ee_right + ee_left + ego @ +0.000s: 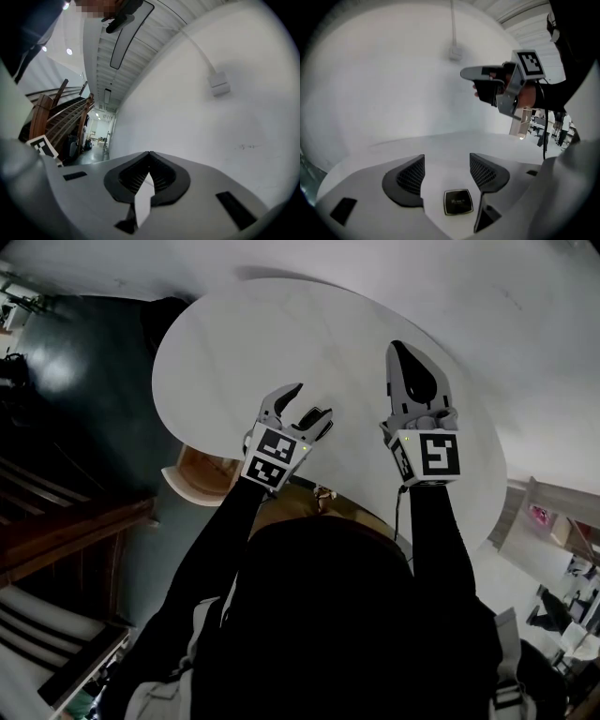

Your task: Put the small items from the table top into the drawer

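The white oval table [281,334] shows only bare top, with no small items in sight. My left gripper [314,401] hovers over its near edge, jaws open and empty; the left gripper view shows only table surface [440,145] between the fingers of the gripper [446,159]. My right gripper [397,346] is held further right over the table, its jaws shut with nothing between them [149,153]. It also shows in the left gripper view [464,73]. A light wooden open compartment [202,474], possibly the drawer, sticks out under the table's near edge, below the left gripper.
A white wall stands behind the table, with a small outlet box [454,51] and a cable on it. Dark floor and a wooden staircase [56,531] lie to the left. My dark sleeves cover the table's near edge.
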`<move>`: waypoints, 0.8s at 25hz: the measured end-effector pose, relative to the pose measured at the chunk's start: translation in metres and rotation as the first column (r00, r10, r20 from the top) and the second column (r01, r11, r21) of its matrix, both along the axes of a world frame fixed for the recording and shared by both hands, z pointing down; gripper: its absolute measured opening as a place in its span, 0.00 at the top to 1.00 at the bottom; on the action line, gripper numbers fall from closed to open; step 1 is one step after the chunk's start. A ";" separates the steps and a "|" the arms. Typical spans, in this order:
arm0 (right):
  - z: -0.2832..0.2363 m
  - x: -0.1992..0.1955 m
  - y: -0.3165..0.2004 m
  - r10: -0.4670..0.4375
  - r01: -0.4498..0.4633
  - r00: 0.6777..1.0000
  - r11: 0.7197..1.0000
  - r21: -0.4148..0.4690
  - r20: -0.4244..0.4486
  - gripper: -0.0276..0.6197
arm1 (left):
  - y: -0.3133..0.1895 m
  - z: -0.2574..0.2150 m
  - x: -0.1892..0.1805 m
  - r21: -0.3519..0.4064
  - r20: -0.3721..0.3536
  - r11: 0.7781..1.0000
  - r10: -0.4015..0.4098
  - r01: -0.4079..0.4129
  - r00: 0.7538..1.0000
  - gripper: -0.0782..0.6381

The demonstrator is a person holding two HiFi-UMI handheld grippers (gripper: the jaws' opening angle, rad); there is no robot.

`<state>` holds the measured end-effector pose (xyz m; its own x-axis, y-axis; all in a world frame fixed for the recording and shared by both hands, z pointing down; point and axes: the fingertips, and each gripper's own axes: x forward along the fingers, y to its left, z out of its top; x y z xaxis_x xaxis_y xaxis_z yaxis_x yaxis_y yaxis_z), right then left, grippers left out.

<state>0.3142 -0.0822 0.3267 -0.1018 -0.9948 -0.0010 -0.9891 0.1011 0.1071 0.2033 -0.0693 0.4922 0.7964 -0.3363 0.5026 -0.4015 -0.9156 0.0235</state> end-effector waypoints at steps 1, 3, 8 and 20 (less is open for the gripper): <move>0.001 0.001 0.000 0.000 0.000 1.000 1.000 -0.003 -0.002 0.92 | 0.005 0.015 -0.001 -0.033 0.031 0.999 0.004 -0.003 1.000 0.46; 0.001 0.002 -0.001 0.000 0.000 1.000 1.000 -0.008 -0.003 0.92 | 0.014 0.043 -0.002 -0.085 0.090 0.996 0.012 -0.005 0.996 0.43; 0.005 0.004 -0.001 -0.002 0.002 1.000 1.000 -0.011 0.004 0.92 | 0.026 0.094 -0.004 -0.158 0.201 0.987 0.024 0.008 0.979 0.41; 0.015 0.012 0.003 0.015 -0.015 1.000 0.999 -0.035 0.003 0.92 | 0.040 0.145 -0.005 -0.189 0.296 0.982 0.087 -0.031 0.951 0.41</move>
